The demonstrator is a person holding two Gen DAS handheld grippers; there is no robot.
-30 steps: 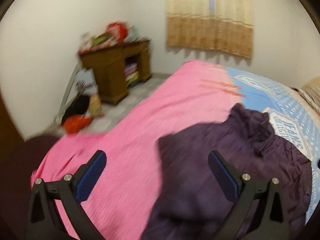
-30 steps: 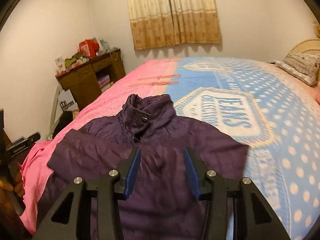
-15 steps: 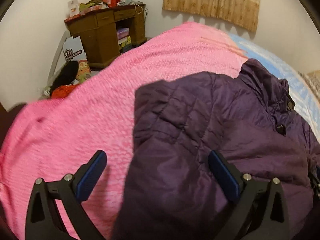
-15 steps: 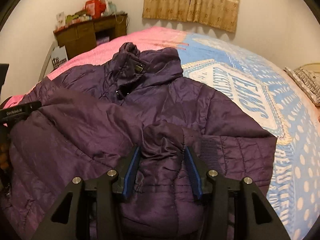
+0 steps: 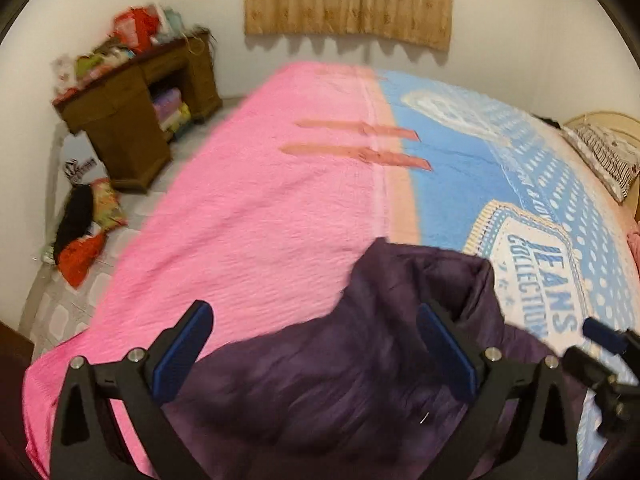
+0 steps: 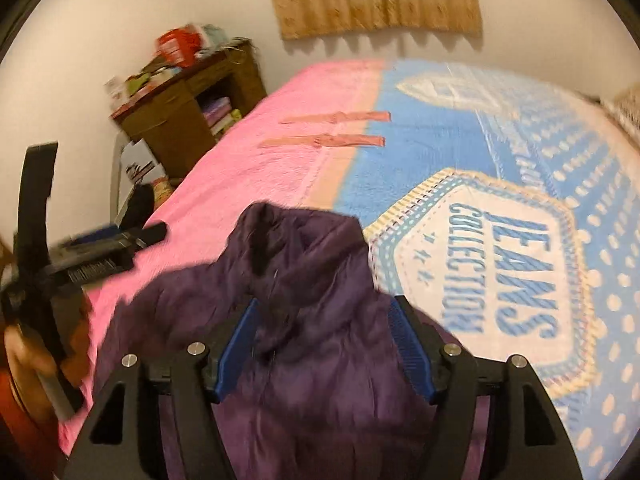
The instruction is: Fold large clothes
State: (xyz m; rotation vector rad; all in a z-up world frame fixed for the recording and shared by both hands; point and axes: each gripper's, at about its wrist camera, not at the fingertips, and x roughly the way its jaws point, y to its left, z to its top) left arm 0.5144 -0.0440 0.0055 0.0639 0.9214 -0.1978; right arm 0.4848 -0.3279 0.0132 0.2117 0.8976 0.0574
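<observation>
Both tongs hang released over my purple jacket [image 6: 312,352]: left gripper [image 5: 316,352] spread wide, nothing pinched; right gripper [image 6: 324,344] has just been widening its jaws, the quilted cloth lying under and between them, pads off it. I see the jacket bunched at the near end of the bed [image 5: 280,200], across the pink-blue seam, collar pointing away from me.

The blue-and-cream bedspread [image 6: 460,152] carries a large badge print [image 6: 492,276] reading "JEANS COLLECTION" in blue letters, legible in both wrist views. Lettering on the white bag [image 5: 82,166] beside the wooden desk [image 5: 132,120] is too blurred to read.
</observation>
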